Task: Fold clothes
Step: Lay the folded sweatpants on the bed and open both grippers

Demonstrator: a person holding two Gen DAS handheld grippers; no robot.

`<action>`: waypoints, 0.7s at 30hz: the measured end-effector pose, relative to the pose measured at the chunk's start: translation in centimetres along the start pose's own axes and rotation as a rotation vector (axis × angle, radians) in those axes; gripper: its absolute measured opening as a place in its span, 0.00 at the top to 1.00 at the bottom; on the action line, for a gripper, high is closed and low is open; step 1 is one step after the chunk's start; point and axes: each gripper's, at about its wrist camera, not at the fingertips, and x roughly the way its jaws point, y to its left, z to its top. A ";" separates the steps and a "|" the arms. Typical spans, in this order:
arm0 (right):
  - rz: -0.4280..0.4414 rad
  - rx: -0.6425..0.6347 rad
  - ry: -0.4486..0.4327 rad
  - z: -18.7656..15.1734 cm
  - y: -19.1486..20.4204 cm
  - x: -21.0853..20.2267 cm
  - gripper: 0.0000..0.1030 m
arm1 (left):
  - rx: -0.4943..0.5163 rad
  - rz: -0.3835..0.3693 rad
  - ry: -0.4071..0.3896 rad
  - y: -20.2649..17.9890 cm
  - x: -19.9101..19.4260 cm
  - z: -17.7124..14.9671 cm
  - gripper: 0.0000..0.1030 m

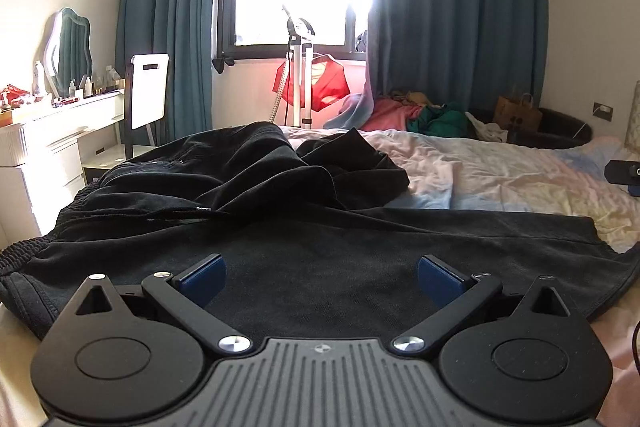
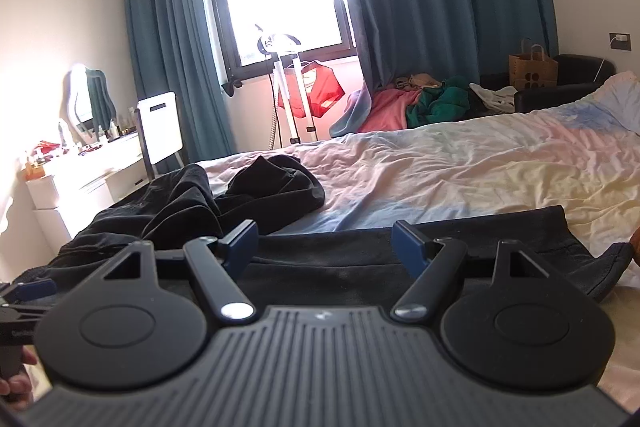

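Observation:
A black garment (image 1: pixel 280 195) lies on the bed, part flat near me and part bunched toward the far left; an elastic waistband shows at its left edge. It also shows in the right wrist view (image 2: pixel 192 211). My left gripper (image 1: pixel 322 275) is open and empty, low over the flat near part of the garment. My right gripper (image 2: pixel 324 241) is open and empty, just above the garment's near flat part. The left gripper's blue fingertip (image 2: pixel 32 287) shows at the left edge of the right wrist view.
The bed's pastel sheet (image 2: pixel 460 171) stretches to the right. A pile of clothes (image 2: pixel 420 105) lies at the far side under the teal curtains. A white dressing table (image 1: pixel 60 131) and chair (image 1: pixel 150 95) stand on the left. A steamer stand (image 1: pixel 298 83) is by the window.

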 end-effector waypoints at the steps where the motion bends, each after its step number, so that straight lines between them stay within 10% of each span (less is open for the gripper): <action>1: 0.003 -0.001 0.001 0.0 0.0 0.1 0.26 | 0.000 -0.004 -0.001 -0.2 0.1 0.2 0.00; 21: -0.054 0.022 0.009 -1.1 -0.7 3.3 0.26 | -0.003 -0.079 -0.090 -2.2 6.5 3.2 0.00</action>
